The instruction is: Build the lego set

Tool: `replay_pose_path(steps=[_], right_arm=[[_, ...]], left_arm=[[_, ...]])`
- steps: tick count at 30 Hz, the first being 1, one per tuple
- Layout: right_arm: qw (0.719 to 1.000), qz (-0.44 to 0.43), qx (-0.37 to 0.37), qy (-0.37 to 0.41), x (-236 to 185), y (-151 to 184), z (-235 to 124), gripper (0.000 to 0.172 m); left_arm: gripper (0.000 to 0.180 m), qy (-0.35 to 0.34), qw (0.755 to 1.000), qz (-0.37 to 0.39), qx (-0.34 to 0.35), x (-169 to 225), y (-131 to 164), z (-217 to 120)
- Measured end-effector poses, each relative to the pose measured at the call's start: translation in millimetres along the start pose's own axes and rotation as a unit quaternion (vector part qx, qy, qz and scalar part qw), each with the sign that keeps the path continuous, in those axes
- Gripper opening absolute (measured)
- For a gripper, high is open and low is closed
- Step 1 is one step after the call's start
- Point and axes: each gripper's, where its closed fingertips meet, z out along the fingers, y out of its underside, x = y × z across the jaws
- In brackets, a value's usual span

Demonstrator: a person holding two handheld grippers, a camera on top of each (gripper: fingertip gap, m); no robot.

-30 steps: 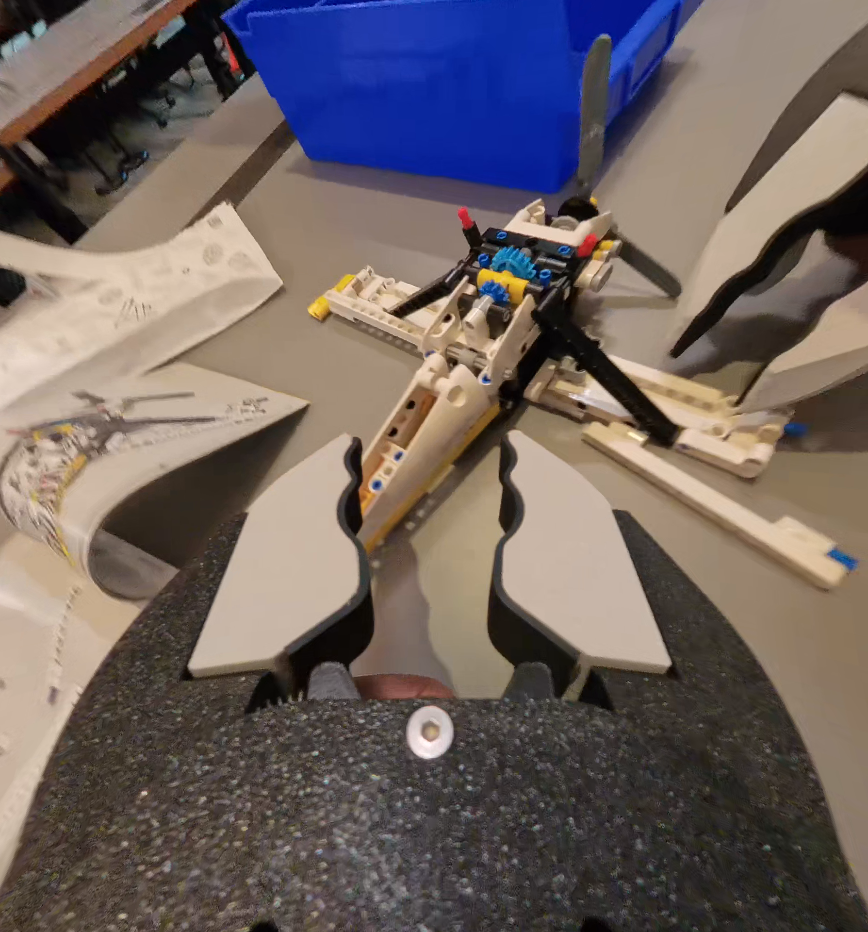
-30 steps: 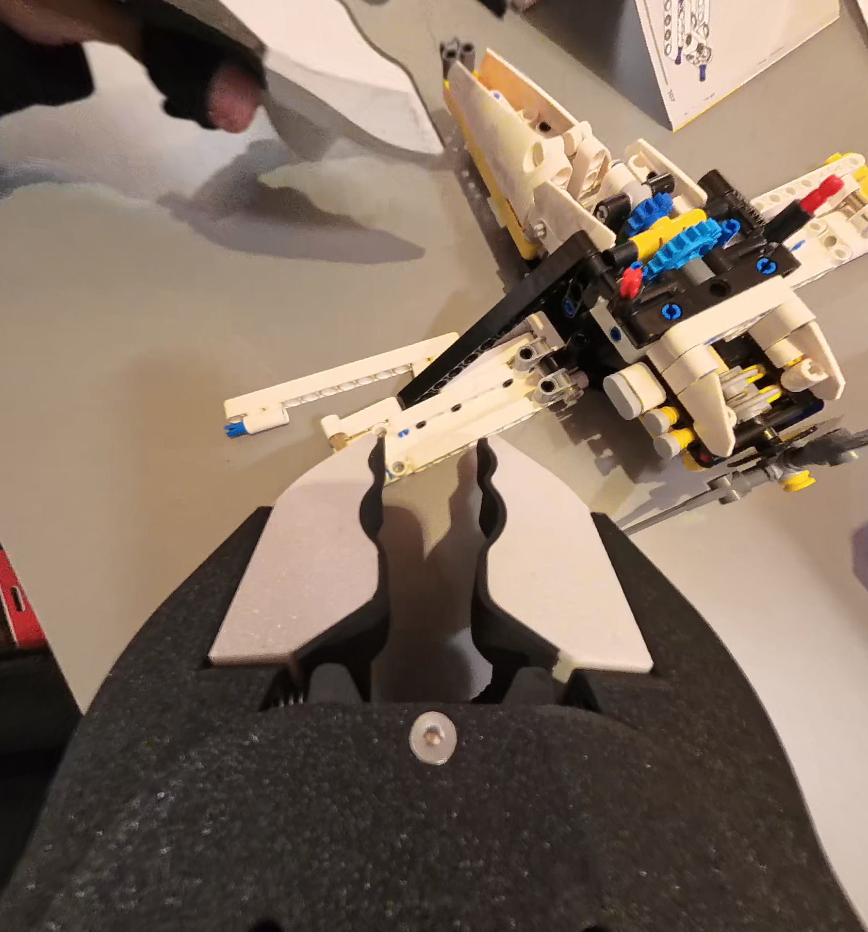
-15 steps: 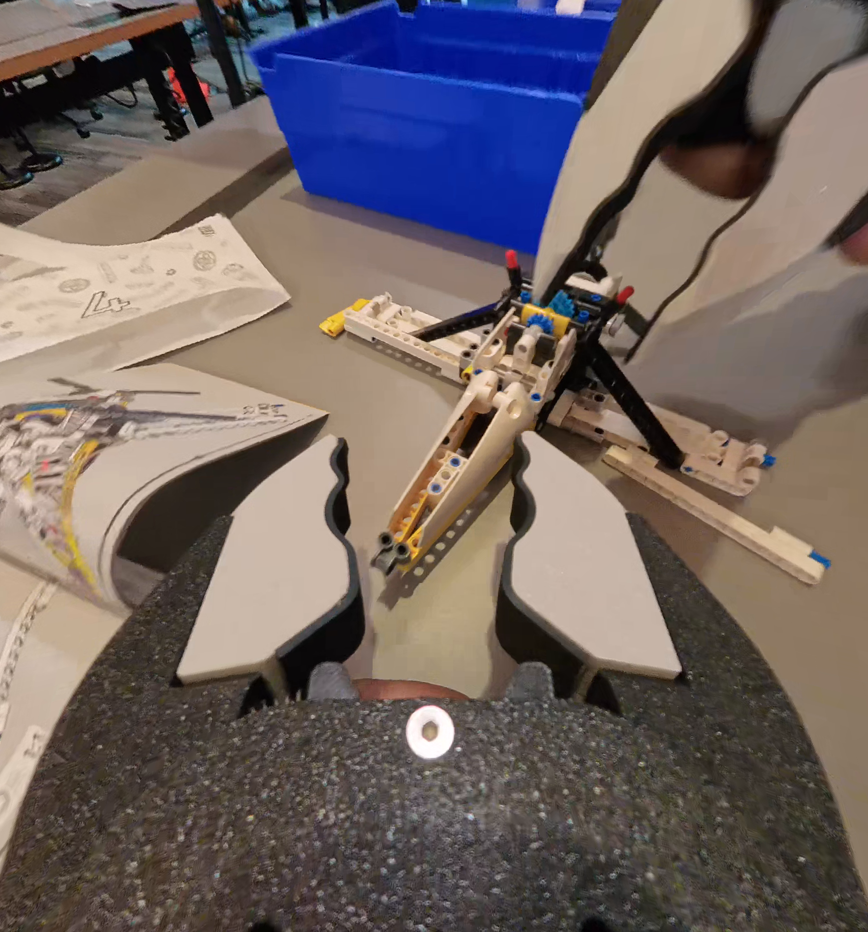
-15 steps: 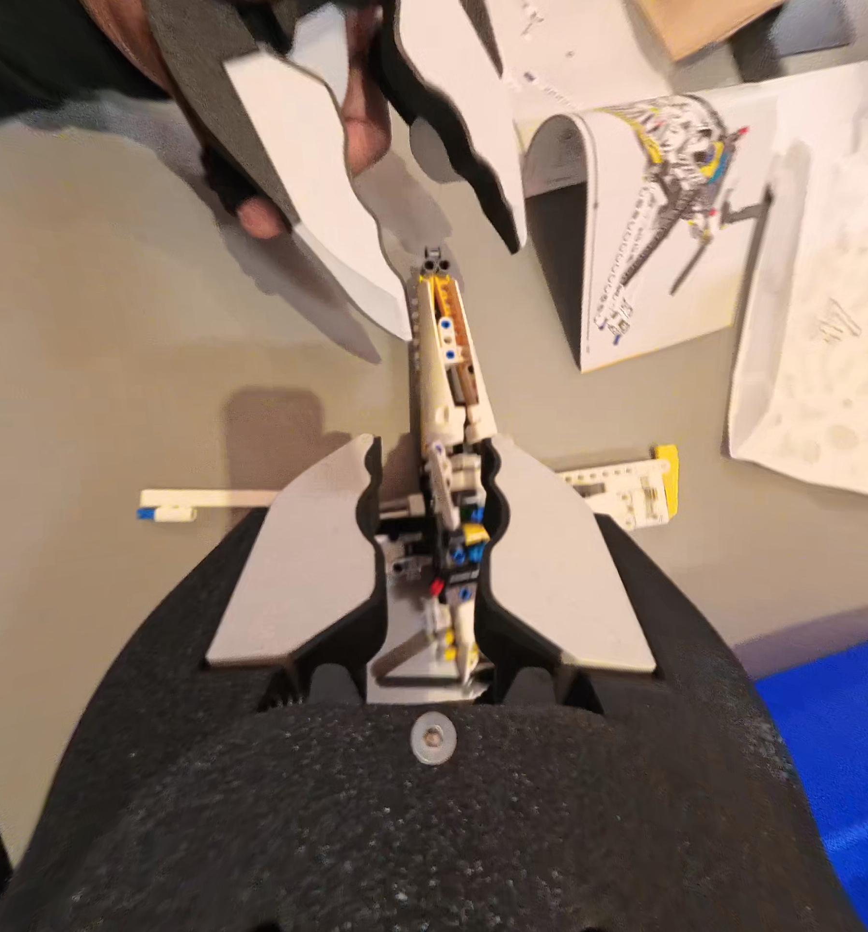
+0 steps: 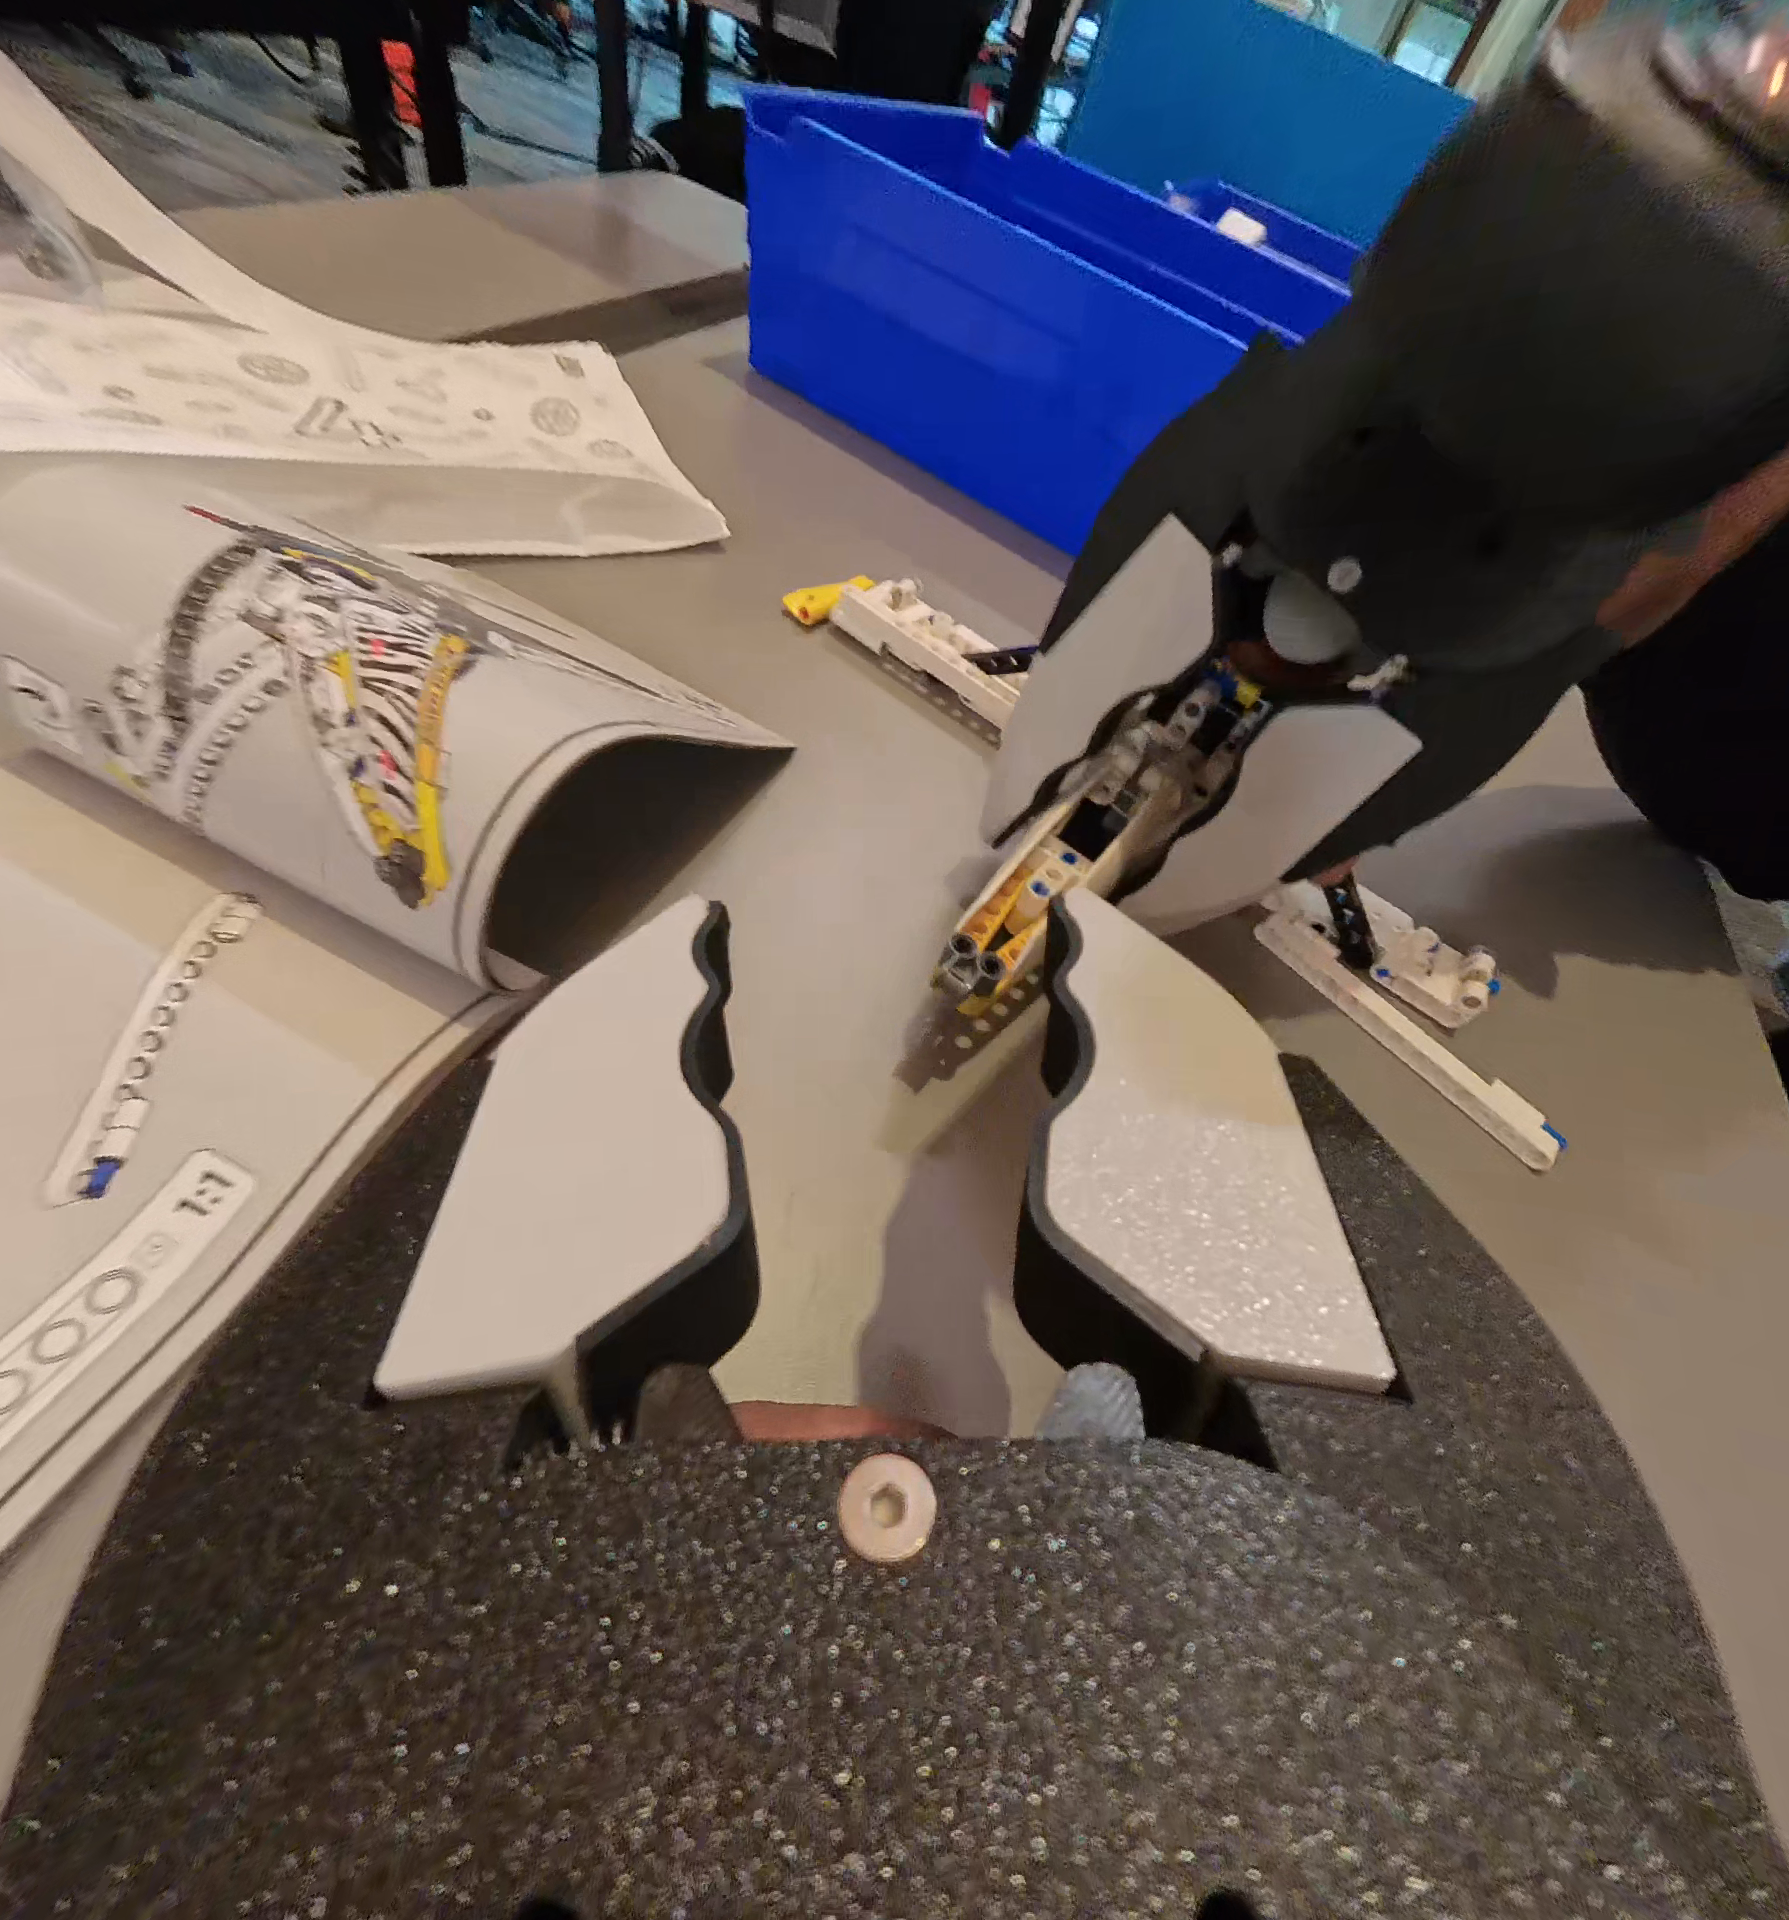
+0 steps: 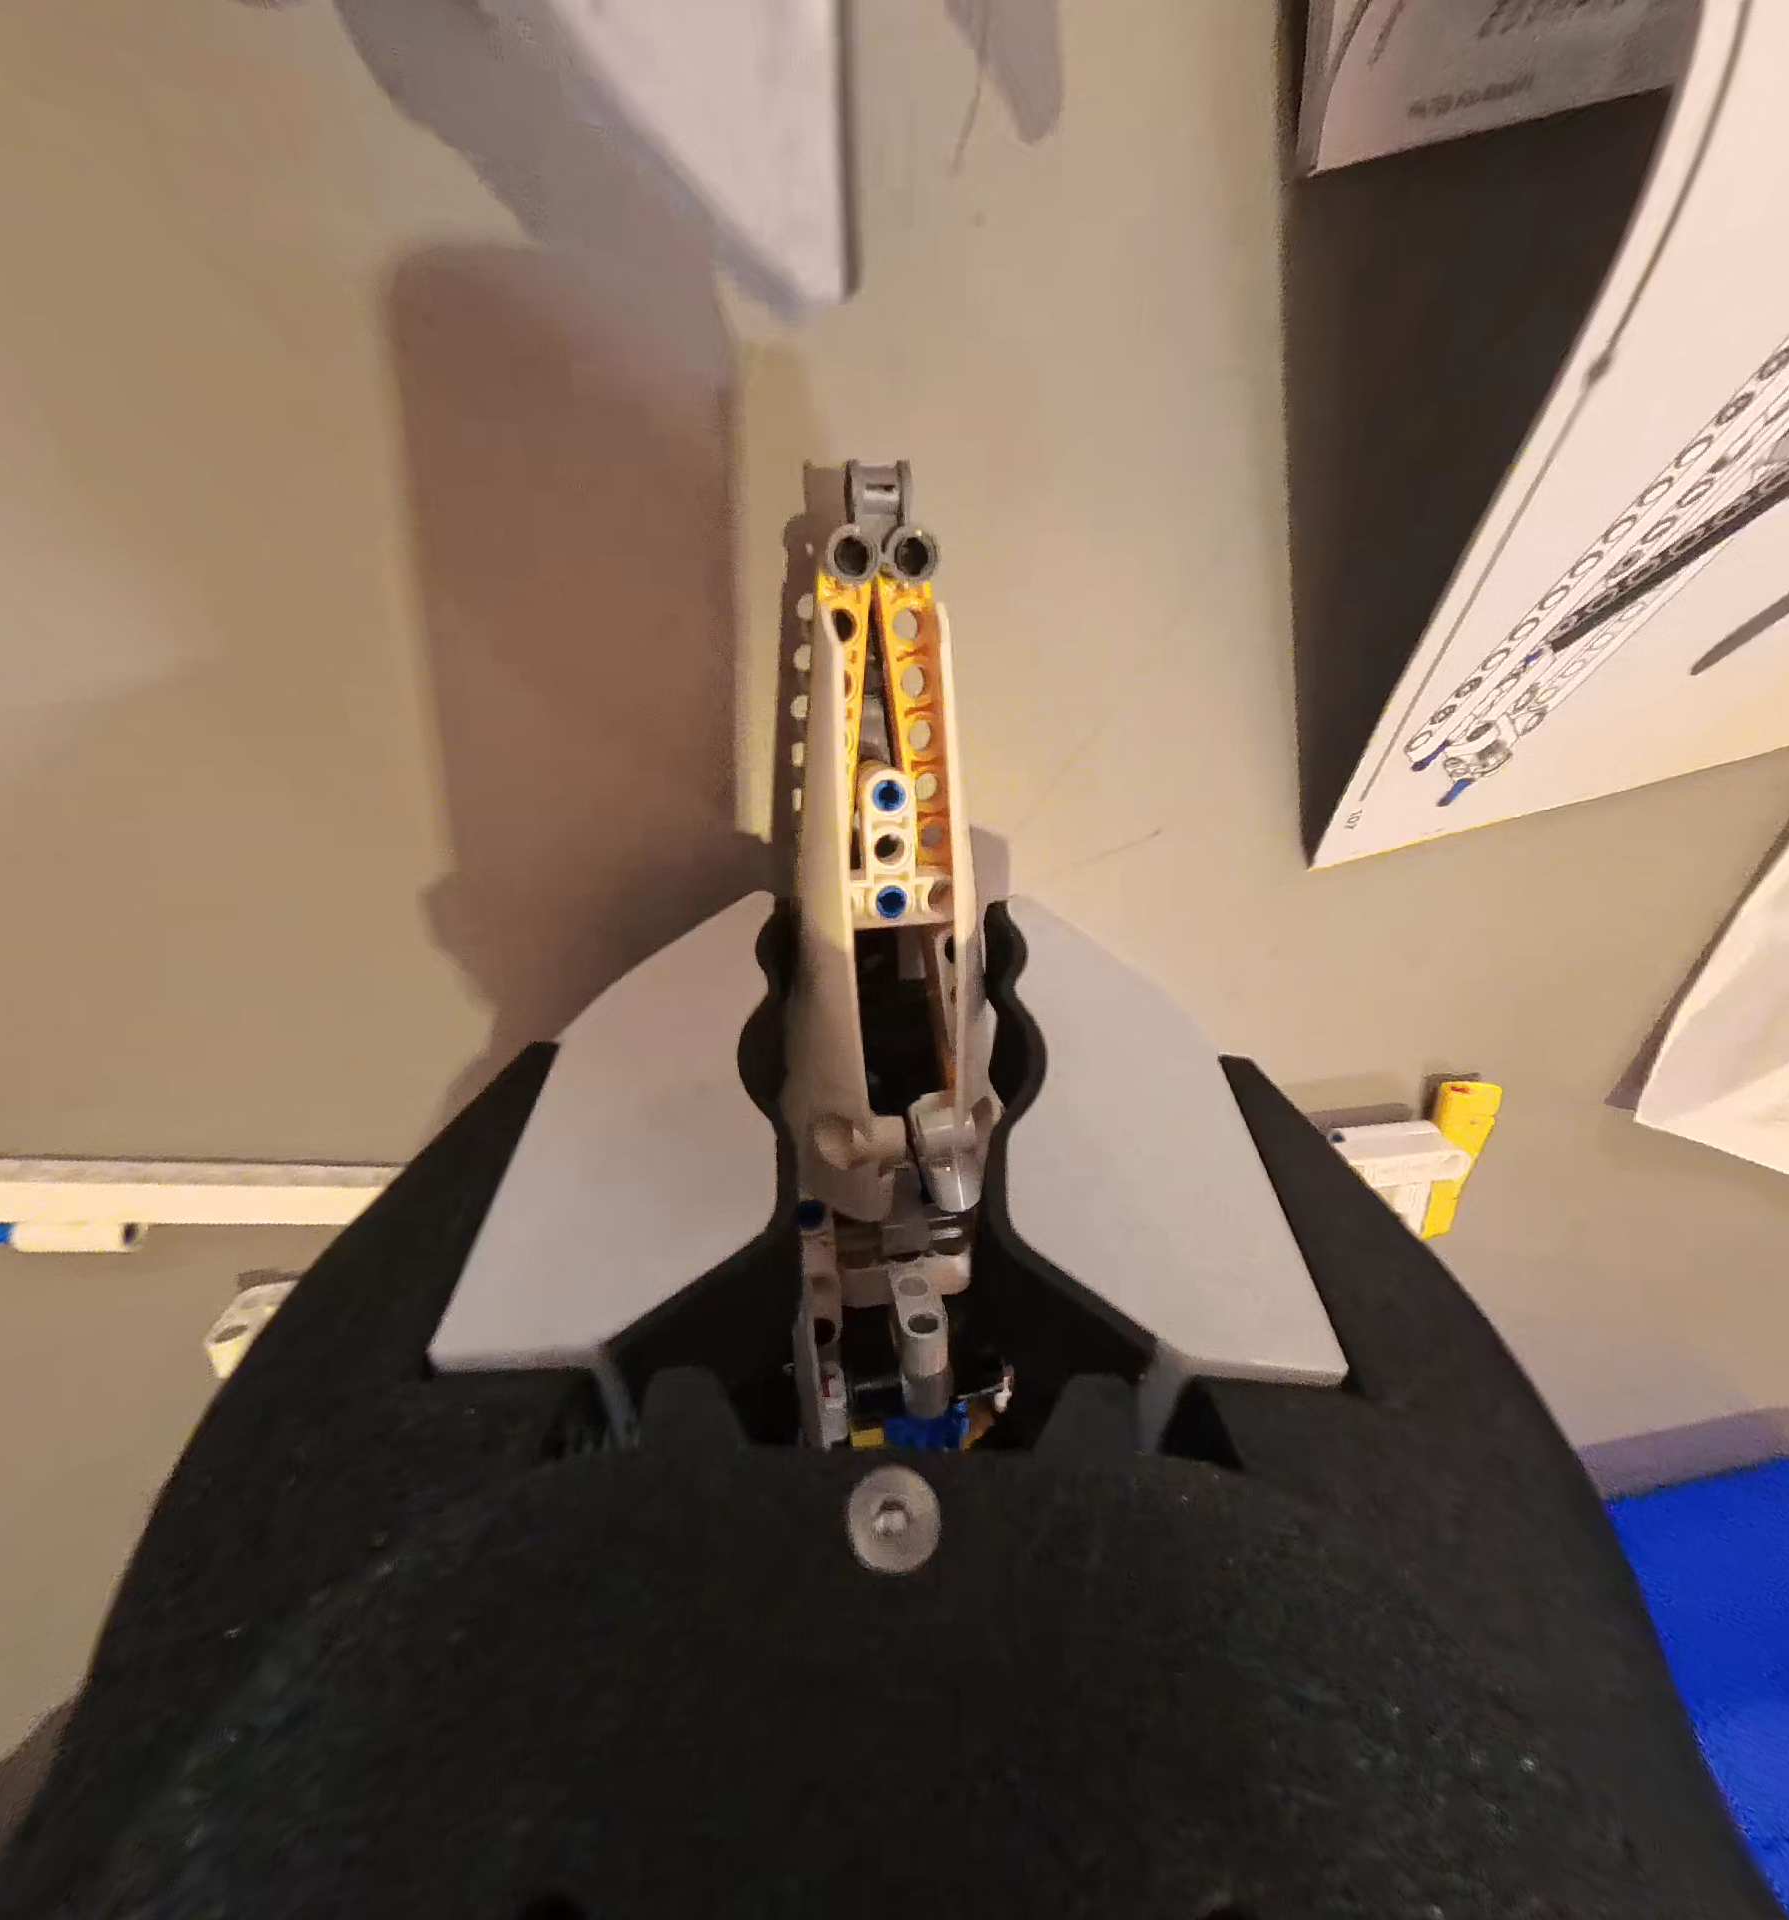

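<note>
The right tool is clamped on the toy plane model; its nose lies beside the left tool, whose fingers stand apart. Only the left view shows the blue bin

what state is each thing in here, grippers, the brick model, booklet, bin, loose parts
right gripper: shut on the model's fuselage, pads pressed to both sides
left gripper: open, holding nothing, model's tail tip beside its right finger
brick aircraft model: part built, on the table
instruction booklet: open, page curled over
blue bin: open-topped, upright
white beam: loose, lying flat
</note>
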Motion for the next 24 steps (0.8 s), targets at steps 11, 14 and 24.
replay_pose_path(steps=[11, 14, 24], right_arm=[[0.98, 0.067, 0.188, -0.014, 16, -8, -62, 0.034], [0.971, 0.059, 0.232, -0.017, 15, -6, -78, 0.034], [0.926, 0.05, 0.368, -0.063, 6, -6, -118, 0.03]], left_arm=[[0.058, 0.073, 0.996, -0.02, 0.039, 39, -10, 23], [0.058, 0.093, 0.993, -0.01, 0.064, 56, -19, 36], [0.059, 0.133, 0.974, 0.091, 0.161, 104, -50, 69]])
